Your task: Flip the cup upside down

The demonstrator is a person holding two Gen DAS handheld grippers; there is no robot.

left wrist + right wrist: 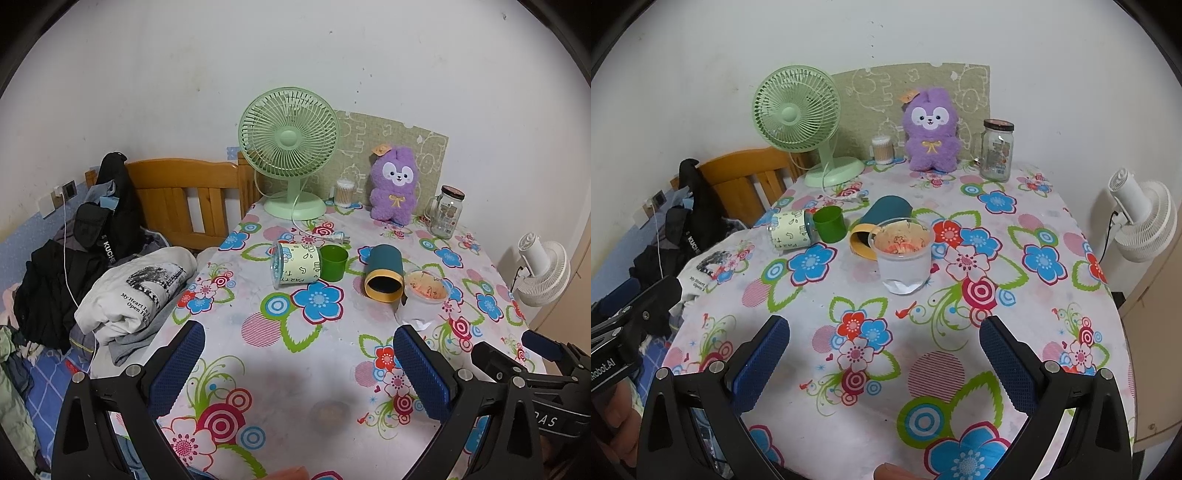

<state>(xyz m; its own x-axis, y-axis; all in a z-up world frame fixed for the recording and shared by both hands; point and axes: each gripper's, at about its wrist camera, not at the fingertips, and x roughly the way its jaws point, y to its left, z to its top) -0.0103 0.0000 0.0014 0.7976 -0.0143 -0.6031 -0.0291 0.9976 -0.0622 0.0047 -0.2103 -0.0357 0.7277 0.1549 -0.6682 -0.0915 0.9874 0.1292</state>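
My claws (299, 354) (884, 349) gape wide above a floral tablecloth (1015, 302); a "KUCHE" bag (110, 206) slumps by white wall (184, 74).

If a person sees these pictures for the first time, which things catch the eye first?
Probably the bright flowered tablecloth, then the purple plush toy and the green fan at the back by the wall. Mid-table, a teal cup lies on its side beside an upright plastic cup.
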